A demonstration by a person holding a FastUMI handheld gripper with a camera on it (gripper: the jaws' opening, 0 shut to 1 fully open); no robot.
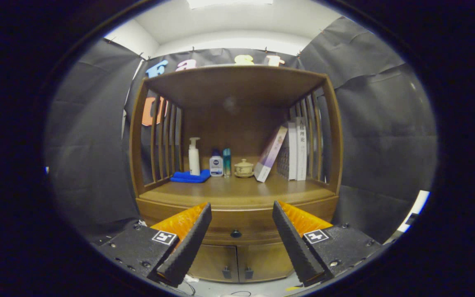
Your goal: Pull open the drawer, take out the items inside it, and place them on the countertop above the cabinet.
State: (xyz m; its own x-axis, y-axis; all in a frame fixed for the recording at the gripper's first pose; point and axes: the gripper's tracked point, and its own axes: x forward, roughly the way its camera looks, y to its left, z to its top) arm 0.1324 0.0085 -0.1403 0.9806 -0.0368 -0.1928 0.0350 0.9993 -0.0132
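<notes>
The gripper [241, 214] is held released before the closed drawer [236, 227], its knob [236, 234] seen between the fingers. Bottles [216, 163] and books [299, 148] are ranged along the bench's [237, 190] rear edge; its front is left bare.

A white pump bottle [194, 156] stands on a folded blue cloth [189, 177]; nearby, a cream lidded ceramic cup [244, 168] and leaning books [270, 153].
</notes>
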